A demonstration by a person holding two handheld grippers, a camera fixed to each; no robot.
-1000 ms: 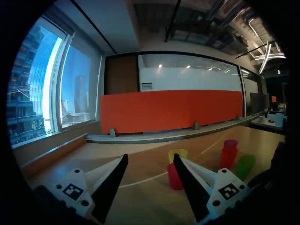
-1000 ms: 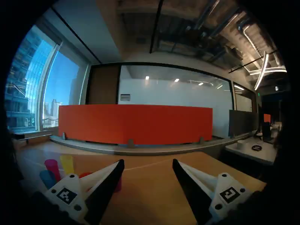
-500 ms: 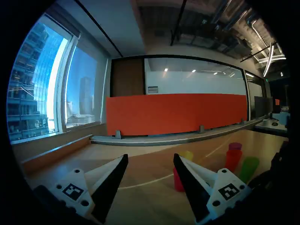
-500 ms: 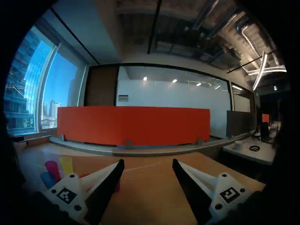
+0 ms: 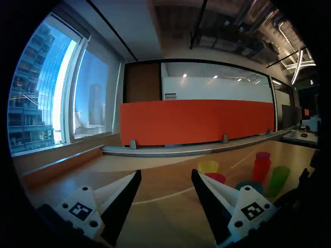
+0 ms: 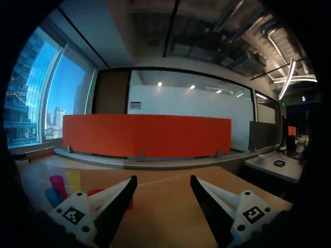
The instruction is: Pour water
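The cups (image 5: 256, 177) stand grouped on the counter (image 5: 161, 215), ahead of my left tool and off to its right; I am holding none of them. Nearest in the left gripper view, the left tool (image 5: 165, 171) has its two fingers spread apart with bare wood between them. Just past its right finger a red cup (image 5: 216, 177) peeks out, partly hidden by that finger, and a yellow cup (image 5: 207, 166) stands right behind it. Further right I see the rim of a blue cup (image 5: 248, 184), then a green cup (image 5: 278, 180). Behind those is a taller orange-red cup with a magenta top (image 5: 261, 165); I cannot tell whether it is one cup or two stacked.

In the right gripper view, the right tool (image 6: 163, 177) is likewise spread wide, gripping nothing. The same cluster sits low toward the left of that view, the red cup half behind the tool's left finger.

Beyond the counter's far edge runs an orange partition (image 5: 198, 122). At the far left, tall windows (image 5: 53, 103) look out on city towers.
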